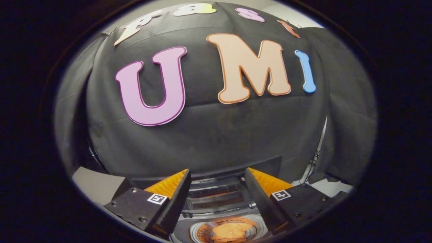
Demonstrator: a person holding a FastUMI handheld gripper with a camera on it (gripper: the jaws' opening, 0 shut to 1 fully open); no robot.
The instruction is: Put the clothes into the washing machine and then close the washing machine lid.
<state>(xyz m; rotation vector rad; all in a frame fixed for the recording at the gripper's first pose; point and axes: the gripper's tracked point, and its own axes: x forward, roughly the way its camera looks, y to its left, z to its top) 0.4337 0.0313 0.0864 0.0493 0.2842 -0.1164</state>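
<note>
The gripper (217, 189) stands wide, its two fingers spread well apart with nothing between them; it hangs above the dark grey top-loading washing machine (216, 199), facing the booth's black cloth wall.

The risk, as I judge it, lies in the lid: the machine's dark hinged lid (216, 197) appears raised at the rear edge of the opening, just beyond the fingers; a hasty push could slip off its rim, or let it drop hard; a finger lowered too far toward the tub could catch the opening's edge. How the lid hinges is hard to tell here.

The orange crumpled cloth garment (229, 233) lies inside the round perforated metal drum (202, 233), below and between the fingers, near the drum's middle; it looks soft and bunched, wholly within the drum's rim, so little should snag as the lid closes.
</note>
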